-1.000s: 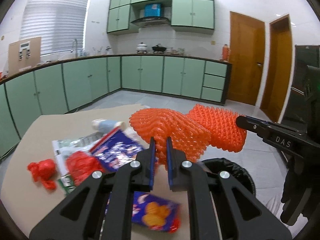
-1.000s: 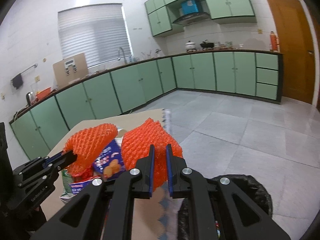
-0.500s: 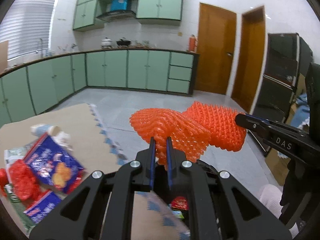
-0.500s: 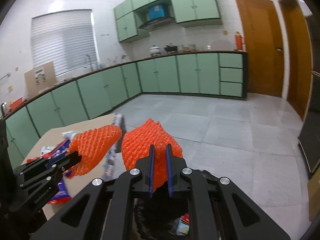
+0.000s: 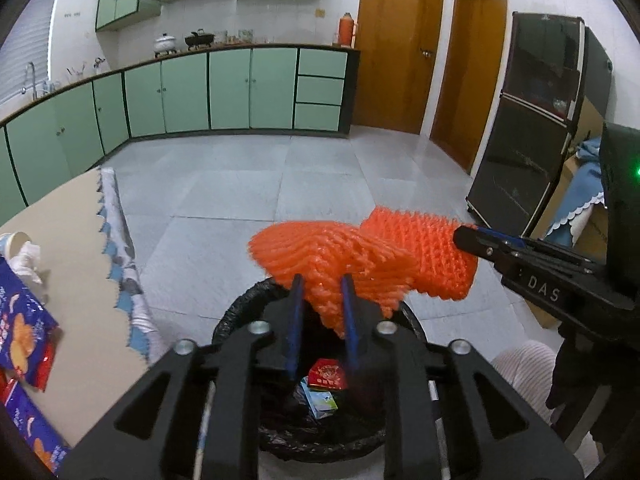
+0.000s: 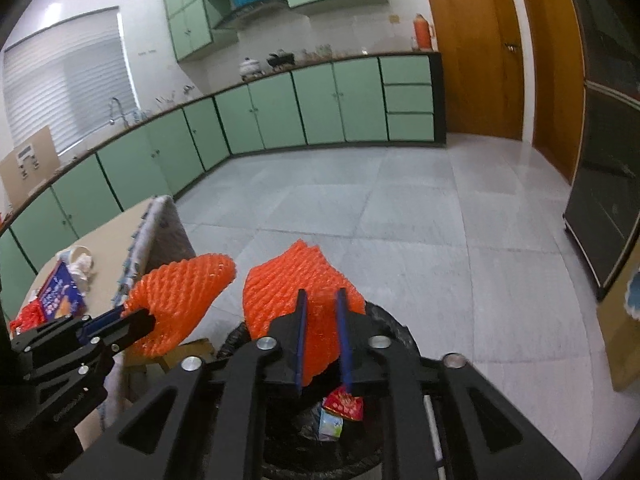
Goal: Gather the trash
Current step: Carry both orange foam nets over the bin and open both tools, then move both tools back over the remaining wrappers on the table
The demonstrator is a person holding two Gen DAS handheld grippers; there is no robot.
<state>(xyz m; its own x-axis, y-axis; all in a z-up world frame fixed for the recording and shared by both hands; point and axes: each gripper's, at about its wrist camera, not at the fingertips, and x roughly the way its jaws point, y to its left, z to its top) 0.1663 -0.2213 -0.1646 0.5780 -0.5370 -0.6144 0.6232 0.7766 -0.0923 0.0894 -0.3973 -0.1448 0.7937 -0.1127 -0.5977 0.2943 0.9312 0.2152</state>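
1. Left wrist view looks down along the left gripper (image 5: 320, 300), whose blue-lined jaws are opening with an orange foam net (image 5: 320, 256) between them; the net's lower tip hangs between the pads, and I cannot tell if they touch it.
2. Under that gripper sits a bin (image 5: 236, 312) lined with a black bag, its mouth directly below the net.
3. Inside the bin lie a red packet (image 5: 327, 374) and a small green-and-white carton (image 5: 320, 400).
4. To the right in this view, the right gripper (image 5: 466, 240) reaches in with a second orange foam net (image 5: 424, 256); the two nets overlap from this angle.
5. Right wrist view shows the right gripper's jaws opening too, the second net lying between the blue pads above the bin's rim.
6. From this camera the left gripper comes in from the lower left with its net at its tip, just beside the other net and apart from it.
7. At the left stands the tabletop (image 5: 68, 248), covered in tan board with a patterned cloth edge (image 5: 120, 256) hanging over its side.
8. On it remain a blue snack bag (image 5: 20, 320), a paper cup (image 5: 14, 242) with crumpled tissue, and, seen in the right wrist view, a red crumpled wrapper (image 6: 30, 312).
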